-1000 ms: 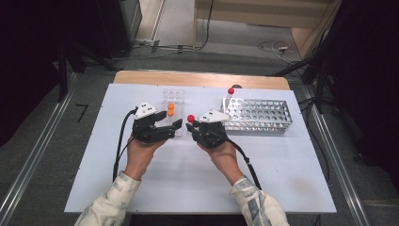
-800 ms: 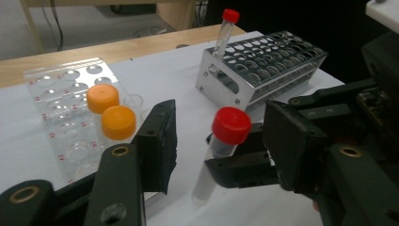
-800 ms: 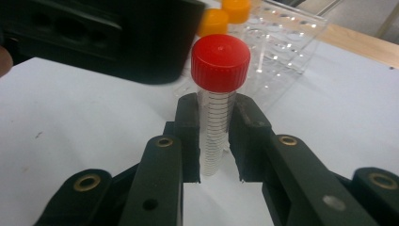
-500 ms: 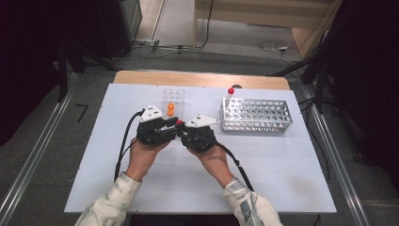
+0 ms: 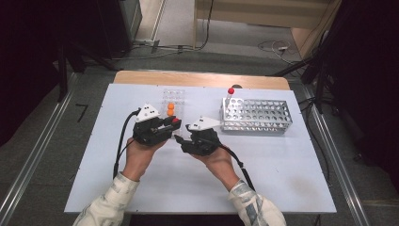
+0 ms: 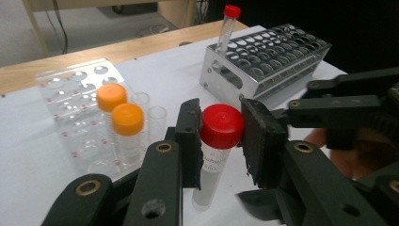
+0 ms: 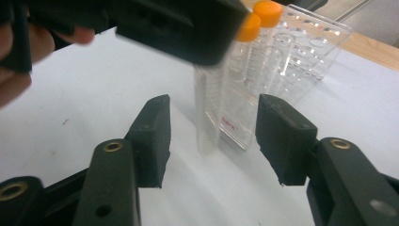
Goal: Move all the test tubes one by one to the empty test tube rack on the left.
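- One red-capped tube (image 6: 217, 141) hangs upright just left of the metal rack (image 5: 256, 115), pinched at its cap by our left gripper (image 6: 221, 136).
- We judge it light, rigid, slick plastic; the bare body below suits gripping.
- Our right gripper (image 7: 211, 136) stands wide around that body, not touching.

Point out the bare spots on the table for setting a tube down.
Bare table lies right of the right gripper in front of the metal rack, and left of the left gripper. Crowded: between the grippers and the clear rack.
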Demonstrator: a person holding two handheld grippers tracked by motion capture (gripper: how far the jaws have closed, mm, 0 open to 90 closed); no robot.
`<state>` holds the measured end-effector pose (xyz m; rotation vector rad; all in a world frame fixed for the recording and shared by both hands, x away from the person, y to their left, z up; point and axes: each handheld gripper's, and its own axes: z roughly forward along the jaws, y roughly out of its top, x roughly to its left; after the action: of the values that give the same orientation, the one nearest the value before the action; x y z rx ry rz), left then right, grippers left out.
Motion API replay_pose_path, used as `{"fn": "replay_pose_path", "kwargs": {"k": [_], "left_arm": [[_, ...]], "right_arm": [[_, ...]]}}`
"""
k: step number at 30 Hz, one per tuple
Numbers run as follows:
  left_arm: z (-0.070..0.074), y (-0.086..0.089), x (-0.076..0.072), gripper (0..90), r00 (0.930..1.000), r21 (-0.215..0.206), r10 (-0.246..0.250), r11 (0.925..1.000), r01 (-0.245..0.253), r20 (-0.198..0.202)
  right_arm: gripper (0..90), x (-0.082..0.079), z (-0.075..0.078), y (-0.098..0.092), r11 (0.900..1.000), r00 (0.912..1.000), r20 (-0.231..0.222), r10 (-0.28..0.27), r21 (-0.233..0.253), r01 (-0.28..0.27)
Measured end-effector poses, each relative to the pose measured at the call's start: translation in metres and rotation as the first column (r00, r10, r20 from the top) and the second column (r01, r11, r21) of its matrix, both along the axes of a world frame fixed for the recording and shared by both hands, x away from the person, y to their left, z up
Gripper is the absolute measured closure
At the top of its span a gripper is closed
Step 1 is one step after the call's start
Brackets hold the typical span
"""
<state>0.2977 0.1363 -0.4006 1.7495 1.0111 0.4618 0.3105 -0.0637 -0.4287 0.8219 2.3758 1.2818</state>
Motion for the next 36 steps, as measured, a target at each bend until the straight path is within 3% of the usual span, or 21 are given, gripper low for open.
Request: {"fn": "replay_pose_path", "kwargs": {"k": [10, 19, 28, 36], "left_arm": [[0.016, 0.023, 0.002, 70.4, 0.9981, -0.018, 0.062, 0.9979, -0.062, 0.003], [0.031, 0.034, 0.005, 70.4, 0.9952, -0.024, 0.095, 0.9953, -0.094, 0.023], [0.042, 0.039, 0.031, 70.4, 0.9888, -0.021, 0.145, 0.9894, -0.144, 0.038], [0.037, 0.034, 0.047, 70.4, 0.9803, -0.015, 0.19, 0.9817, -0.19, 0.054]], "right_arm": [[40.1, -0.005, -0.005, -0.03, 0.999, 0.9994, -0.006, -0.034, -0.01, 0.034], [39.6, -0.005, -0.004, -0.041, 0.999, 0.9989, -0.007, -0.047, -0.019, 0.047], [39.6, -0.005, -0.005, -0.047, 0.998, 0.9984, -0.008, -0.056, -0.026, 0.056], [39.6, -0.003, -0.005, -0.051, 0.997, 0.9975, -0.012, -0.069, -0.02, 0.069]]}}
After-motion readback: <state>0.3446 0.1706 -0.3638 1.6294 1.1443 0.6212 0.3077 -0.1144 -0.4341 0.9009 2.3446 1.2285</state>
